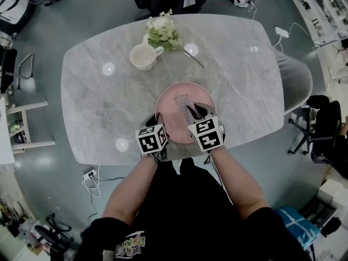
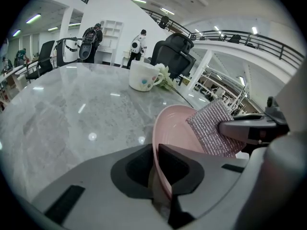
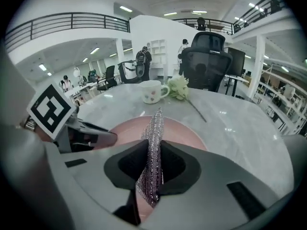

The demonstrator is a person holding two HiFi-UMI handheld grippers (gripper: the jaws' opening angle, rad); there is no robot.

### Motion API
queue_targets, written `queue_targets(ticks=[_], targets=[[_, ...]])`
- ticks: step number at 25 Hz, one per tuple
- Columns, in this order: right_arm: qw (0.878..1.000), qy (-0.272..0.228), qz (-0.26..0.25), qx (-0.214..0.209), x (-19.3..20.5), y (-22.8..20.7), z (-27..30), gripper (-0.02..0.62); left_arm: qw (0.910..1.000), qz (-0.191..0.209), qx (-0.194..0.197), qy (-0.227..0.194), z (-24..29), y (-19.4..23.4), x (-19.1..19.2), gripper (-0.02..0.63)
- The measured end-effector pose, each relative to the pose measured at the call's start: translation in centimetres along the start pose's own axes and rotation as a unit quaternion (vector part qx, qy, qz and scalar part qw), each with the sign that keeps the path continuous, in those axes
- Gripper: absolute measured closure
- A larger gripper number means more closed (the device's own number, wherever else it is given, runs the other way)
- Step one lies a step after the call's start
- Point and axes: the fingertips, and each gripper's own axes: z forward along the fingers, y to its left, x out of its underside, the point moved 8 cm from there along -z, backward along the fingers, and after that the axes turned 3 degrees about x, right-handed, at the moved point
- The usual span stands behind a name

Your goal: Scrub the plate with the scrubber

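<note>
Head view: the pink plate sits on the desk, with the scrubber over its middle.

Left gripper view: the left tool pinches the plate's near rim. Hard strokes could likely pry that thin rim loose.

Right gripper view: the right tool pinches the scrubber edge-on above the plate. The limp mesh may fold or slip out.

The round pink plate sits on the grey marble table, close to its near edge. The silver mesh scrubber is over the plate's middle. Farther off and to the left stands the white mug, with the white flower sprig just right of it.
</note>
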Motion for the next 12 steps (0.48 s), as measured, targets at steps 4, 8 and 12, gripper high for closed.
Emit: queue_targets(ticks=[4,8,12], targets=[[0.999,0.005,0.020,-0.036,0.5,2.1,0.4,0.522,1.0000,-0.003,-0.001,-0.001,0.0,0.0,0.0,0.558],[0.997,0.017,0.019,-0.068,0.9,4.2,0.9,0.522,1.0000,-0.009,-0.001,-0.004,0.1,0.0,0.0,0.558],[0.997,0.039,-0.010,-0.073,1.8,5.8,1.5,0.522,0.9998,-0.018,0.000,-0.007,0.1,0.0,0.1,0.561]])
